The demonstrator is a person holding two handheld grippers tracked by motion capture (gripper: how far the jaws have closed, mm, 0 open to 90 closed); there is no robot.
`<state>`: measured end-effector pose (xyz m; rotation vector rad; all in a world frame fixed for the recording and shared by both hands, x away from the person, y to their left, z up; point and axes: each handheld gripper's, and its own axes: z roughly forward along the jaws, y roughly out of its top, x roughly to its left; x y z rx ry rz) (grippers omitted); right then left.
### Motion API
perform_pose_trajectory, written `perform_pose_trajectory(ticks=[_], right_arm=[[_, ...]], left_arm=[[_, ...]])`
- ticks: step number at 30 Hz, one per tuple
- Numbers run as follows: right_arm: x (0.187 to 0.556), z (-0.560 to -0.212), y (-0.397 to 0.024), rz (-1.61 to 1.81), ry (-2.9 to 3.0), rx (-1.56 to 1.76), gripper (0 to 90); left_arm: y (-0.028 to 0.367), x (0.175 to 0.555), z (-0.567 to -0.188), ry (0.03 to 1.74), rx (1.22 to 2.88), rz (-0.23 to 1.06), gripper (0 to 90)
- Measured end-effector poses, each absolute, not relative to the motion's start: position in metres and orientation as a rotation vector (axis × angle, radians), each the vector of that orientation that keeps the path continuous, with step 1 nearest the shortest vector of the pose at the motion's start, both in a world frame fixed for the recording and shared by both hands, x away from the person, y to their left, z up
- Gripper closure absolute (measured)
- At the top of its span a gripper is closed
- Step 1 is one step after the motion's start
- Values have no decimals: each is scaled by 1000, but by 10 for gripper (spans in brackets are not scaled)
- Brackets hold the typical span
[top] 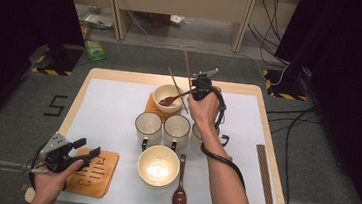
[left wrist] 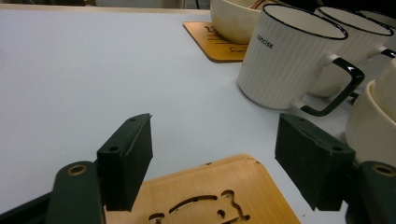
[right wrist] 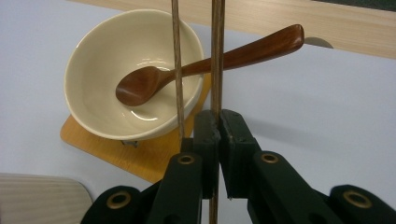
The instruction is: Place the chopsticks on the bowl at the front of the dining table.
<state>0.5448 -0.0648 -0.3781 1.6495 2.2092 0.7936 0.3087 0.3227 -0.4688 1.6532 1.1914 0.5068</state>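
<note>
The pair of wooden chopsticks (right wrist: 215,56) is clamped in the right gripper (right wrist: 218,122), whose jaws are closed on it. In the right gripper view one stick sits squarely between the pads; the second stick (right wrist: 176,70) runs just to the left of the jaws, and whether the pads bear on it cannot be told. The sticks stand over the far bowl (top: 168,96), which rests on a wooden coaster (top: 154,107) and holds a dark wooden spoon (top: 171,100).

Risks from this position:

- Loss of one stick. If the left-hand stick is not truly pinched, any tilt of the hand could let it slide out and fall onto the table (top: 113,110).
- Splaying. The two sticks diverge toward their far ends in the high view; a set-down on the bowl rim would probably leave them crossed or let them roll off.
- Spoon strike. The sticks cross the spoon handle in the right gripper view. Lowering them there could lever the spoon out of the bowl.
- Bowl shift. A sideways push on the rim may slide the bowl off its coaster toward the mugs (top: 148,127) close behind it.

The left gripper (top: 76,153) stands open and empty over the near coaster (left wrist: 205,196).
</note>
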Motion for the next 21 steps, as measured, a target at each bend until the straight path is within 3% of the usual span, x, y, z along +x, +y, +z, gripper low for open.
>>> perform_pose_trajectory(ticks=[21], right_arm=[[547,-384,-61,770,2243,1648,853]], left_arm=[[322,309,-469,1189,1654,506,267]])
